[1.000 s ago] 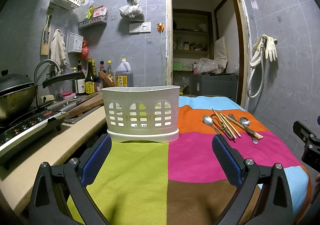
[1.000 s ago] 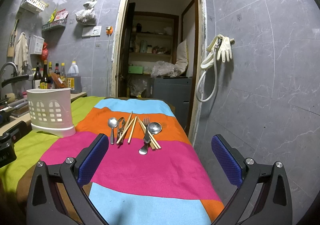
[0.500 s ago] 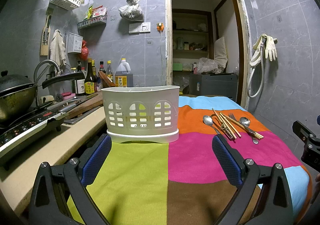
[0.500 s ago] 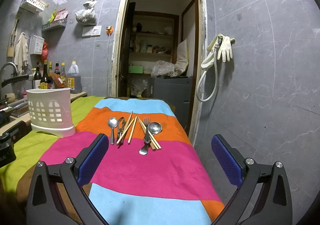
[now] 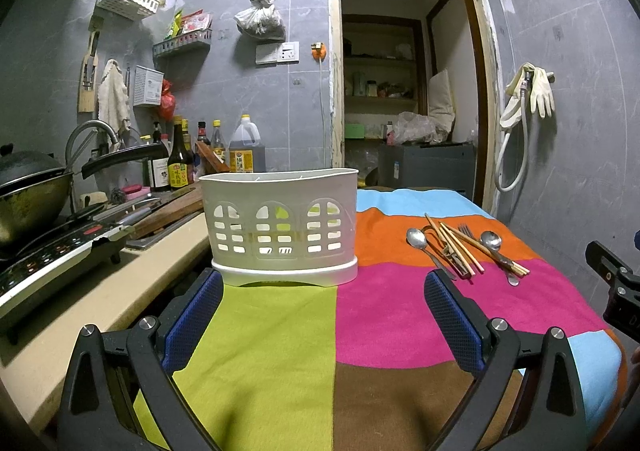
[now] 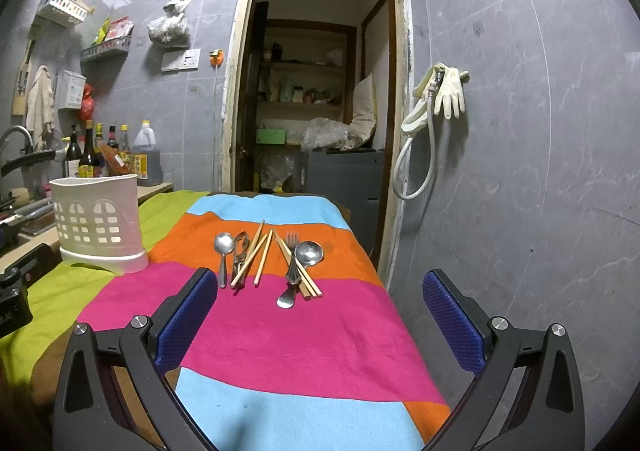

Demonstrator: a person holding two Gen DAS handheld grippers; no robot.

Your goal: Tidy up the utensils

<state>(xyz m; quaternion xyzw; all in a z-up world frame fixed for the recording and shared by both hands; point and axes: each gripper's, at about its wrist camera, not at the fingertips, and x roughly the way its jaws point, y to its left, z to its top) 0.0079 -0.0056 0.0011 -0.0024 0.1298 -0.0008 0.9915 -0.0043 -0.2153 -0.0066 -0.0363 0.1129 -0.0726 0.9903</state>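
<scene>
A white perforated utensil basket (image 5: 280, 227) stands on the striped cloth, straight ahead of my open, empty left gripper (image 5: 322, 287); it also shows in the right wrist view (image 6: 98, 223). A loose pile of metal spoons (image 6: 308, 253), a fork (image 6: 293, 251) and wooden chopsticks (image 6: 262, 255) lies on the orange and pink stripes, ahead of my open, empty right gripper (image 6: 320, 291). The same pile shows at the right in the left wrist view (image 5: 460, 247). Both grippers hover near the table's front end, apart from everything.
The colourful striped cloth (image 6: 304, 331) covers the table. At the left a counter (image 5: 100, 299) holds an induction cooker (image 5: 52, 255), a wok (image 5: 28, 195) and sauce bottles (image 5: 180, 167). An open doorway (image 6: 312, 91) is behind; the tiled wall (image 6: 520, 171) is close on the right.
</scene>
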